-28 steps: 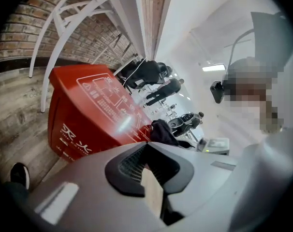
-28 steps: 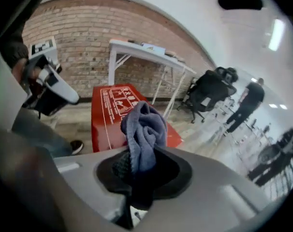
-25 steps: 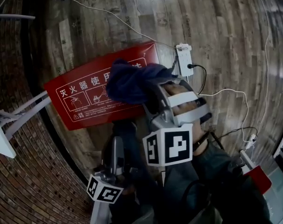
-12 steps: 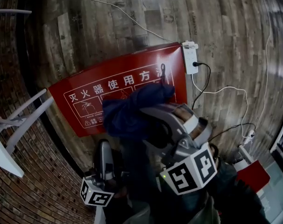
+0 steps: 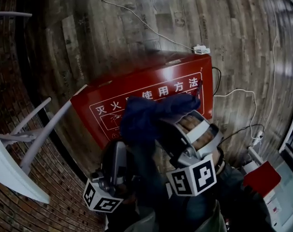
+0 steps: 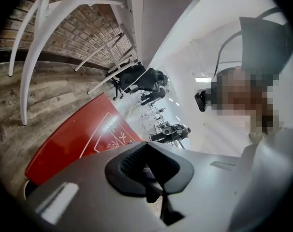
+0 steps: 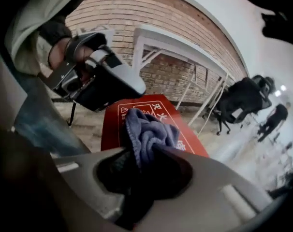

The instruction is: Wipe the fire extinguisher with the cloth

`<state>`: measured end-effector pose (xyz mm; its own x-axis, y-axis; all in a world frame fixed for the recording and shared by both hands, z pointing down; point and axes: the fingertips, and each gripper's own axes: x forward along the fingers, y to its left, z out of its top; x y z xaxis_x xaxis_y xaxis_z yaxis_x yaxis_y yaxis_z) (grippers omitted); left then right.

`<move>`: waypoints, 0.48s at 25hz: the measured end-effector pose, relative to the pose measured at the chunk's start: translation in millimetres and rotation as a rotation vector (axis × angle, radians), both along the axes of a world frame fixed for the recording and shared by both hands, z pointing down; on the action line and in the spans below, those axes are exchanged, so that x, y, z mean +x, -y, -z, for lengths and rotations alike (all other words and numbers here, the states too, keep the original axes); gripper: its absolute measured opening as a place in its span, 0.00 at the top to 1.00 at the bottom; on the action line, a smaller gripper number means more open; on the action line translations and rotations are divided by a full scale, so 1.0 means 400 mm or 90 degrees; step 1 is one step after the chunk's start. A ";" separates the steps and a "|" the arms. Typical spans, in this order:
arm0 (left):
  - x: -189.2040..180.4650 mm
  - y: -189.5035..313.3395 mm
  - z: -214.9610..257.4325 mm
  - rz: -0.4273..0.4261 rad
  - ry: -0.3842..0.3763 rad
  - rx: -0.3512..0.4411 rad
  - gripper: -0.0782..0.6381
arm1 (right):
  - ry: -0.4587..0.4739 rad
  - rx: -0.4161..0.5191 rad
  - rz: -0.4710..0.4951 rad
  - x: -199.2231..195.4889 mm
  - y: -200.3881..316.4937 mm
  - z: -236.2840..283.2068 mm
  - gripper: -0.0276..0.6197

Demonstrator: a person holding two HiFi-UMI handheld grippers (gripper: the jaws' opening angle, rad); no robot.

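Red painted metal fills the middle of the head view: the fire extinguisher box [image 5: 137, 83] is laid flat on the wooden floor [image 5: 137, 33], at twelve o'clock from both grippers. The blue cloth [image 5: 151, 115] is bunched over its face, carried by the right gripper [image 5: 168, 124]; the left gripper [image 5: 117, 151] is held at seven o'clock. In the left gripper view the jaws are seen together with nothing between them. In the right gripper view the jaws have just been closing, and the cloth is clamped between them. The cloth is judged soft and limp, best kept pinched at its bunch; the box is judged stiff, smooth and probably heavy, best steadied by an edge
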<state>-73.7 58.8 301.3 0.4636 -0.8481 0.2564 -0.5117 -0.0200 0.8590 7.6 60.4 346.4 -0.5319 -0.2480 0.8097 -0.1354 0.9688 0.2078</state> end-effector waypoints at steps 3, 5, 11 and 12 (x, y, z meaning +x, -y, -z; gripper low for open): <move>-0.015 0.015 0.001 0.000 -0.012 0.005 0.89 | 0.055 -0.116 -0.121 0.022 0.034 0.004 0.86; -0.015 0.021 -0.001 0.004 -0.016 0.004 0.89 | 0.097 -0.186 -0.157 0.027 0.046 0.012 0.86; -0.029 0.038 0.000 0.049 -0.004 0.003 0.89 | 0.220 -0.288 -0.099 0.023 -0.011 0.108 0.57; -0.035 0.039 0.001 0.064 0.001 0.003 0.89 | 0.254 -0.299 -0.107 0.029 -0.010 0.138 0.56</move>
<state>-87.7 43.4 300.8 0.3761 -0.8914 0.2527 -0.5122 0.0272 0.8585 19.1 64.2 291.2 -0.8000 -0.0211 0.5996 -0.2731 0.9027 -0.3326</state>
